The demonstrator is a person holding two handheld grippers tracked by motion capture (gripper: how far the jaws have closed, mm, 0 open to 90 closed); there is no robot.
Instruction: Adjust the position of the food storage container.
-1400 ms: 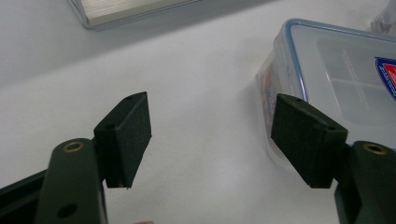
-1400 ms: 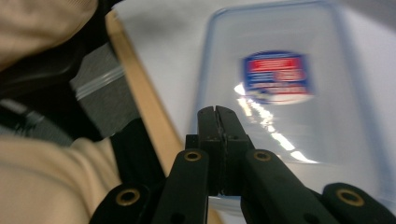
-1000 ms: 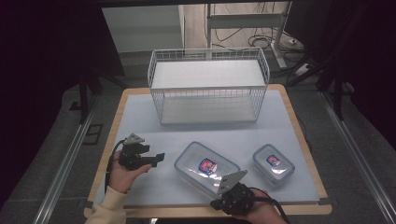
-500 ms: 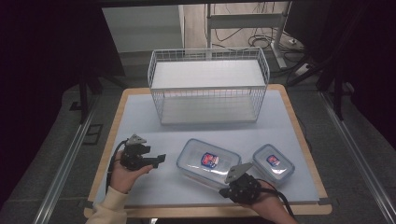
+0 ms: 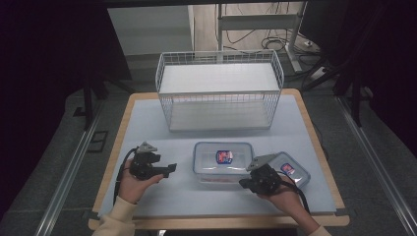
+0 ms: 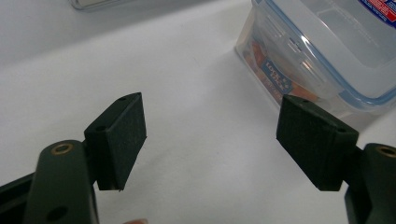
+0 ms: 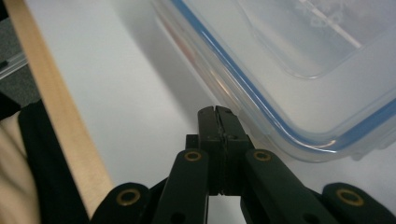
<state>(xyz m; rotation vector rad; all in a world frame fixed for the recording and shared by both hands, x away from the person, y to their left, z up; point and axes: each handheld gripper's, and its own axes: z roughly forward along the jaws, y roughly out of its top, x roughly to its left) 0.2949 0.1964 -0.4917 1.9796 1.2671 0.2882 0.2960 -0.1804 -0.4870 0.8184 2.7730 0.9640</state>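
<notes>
A large clear lidded container with a blue seal and a red-blue label lies in the middle of the white table top. My left gripper is level to its left, open, jaws pointing at it with a gap between. In the left gripper view the open gripper has nothing between its pads, and the container sits ahead to the right. My right gripper is shut at the container's near right corner. In the right gripper view its tip lies right beside the container's wall; contact is unclear.
A smaller lidded container lies just right of the right hand. A white wire basket stands at the back of the table. The wooden table edge runs close behind the right gripper.
The large container has turned from a slant to square with the table and shifted slightly back. My right gripper moved right and farther onto the table. The left gripper stayed put.
</notes>
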